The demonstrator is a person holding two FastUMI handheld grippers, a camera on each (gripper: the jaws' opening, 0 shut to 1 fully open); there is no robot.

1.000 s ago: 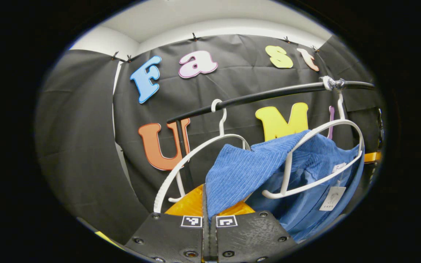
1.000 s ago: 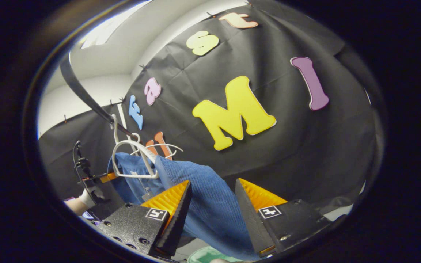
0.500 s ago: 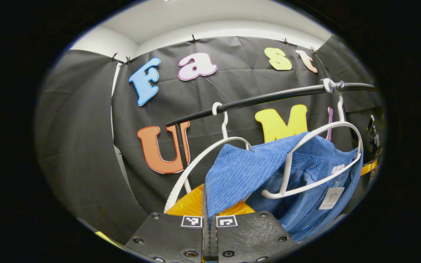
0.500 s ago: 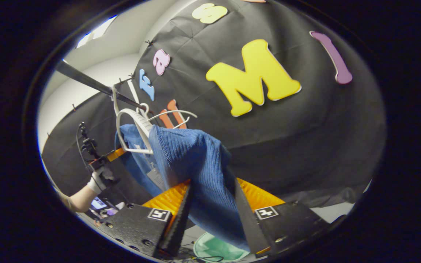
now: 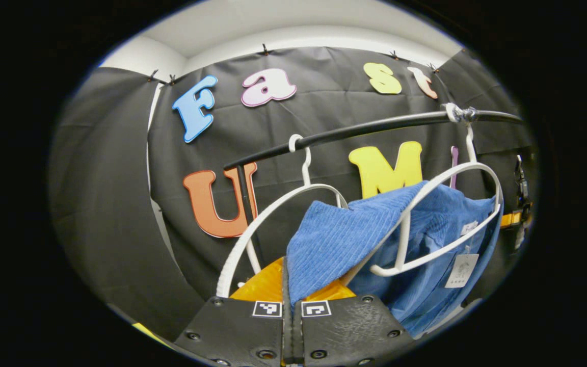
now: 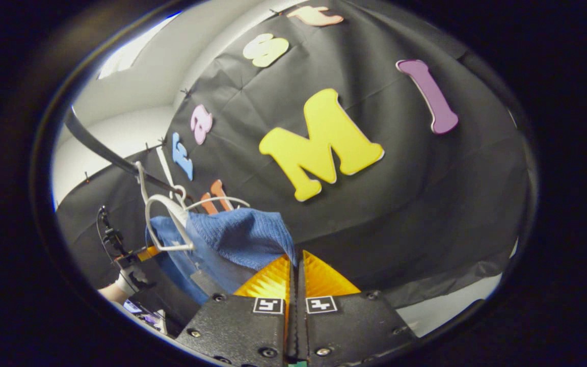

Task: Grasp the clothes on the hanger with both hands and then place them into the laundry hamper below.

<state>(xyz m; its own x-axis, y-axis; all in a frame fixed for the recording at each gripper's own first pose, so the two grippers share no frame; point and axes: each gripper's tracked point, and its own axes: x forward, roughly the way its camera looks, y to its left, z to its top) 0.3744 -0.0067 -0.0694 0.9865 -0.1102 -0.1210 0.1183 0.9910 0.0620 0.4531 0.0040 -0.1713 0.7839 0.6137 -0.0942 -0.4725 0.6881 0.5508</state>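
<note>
Left gripper view first: the left claw has its two fingers pinched together with an edge of the blue ribbed garment caught between them, so it's clamped tight on the cloth. The garment runs up and to the right from there and is draped over a white hanger, which hooks onto the black rail near a taped spot. A paper tag dangles off the cloth on the right side. A second white hanger sits just to the left on the same rail, bare, with the corner of the garment lying against its arm. Off at the far right edge there's a bit of the other gripper, too small to make out much. Now the right gripper view: the right claw is also closed up, fingers basically touching, and a corner of the same blue garment comes right down to the tips on the left, so it looks nipped in there. The cloth stretches left toward the white hanger on the rail. Lower left, a gloved hand holds the other gripper just beside the hanging cloth.
</note>
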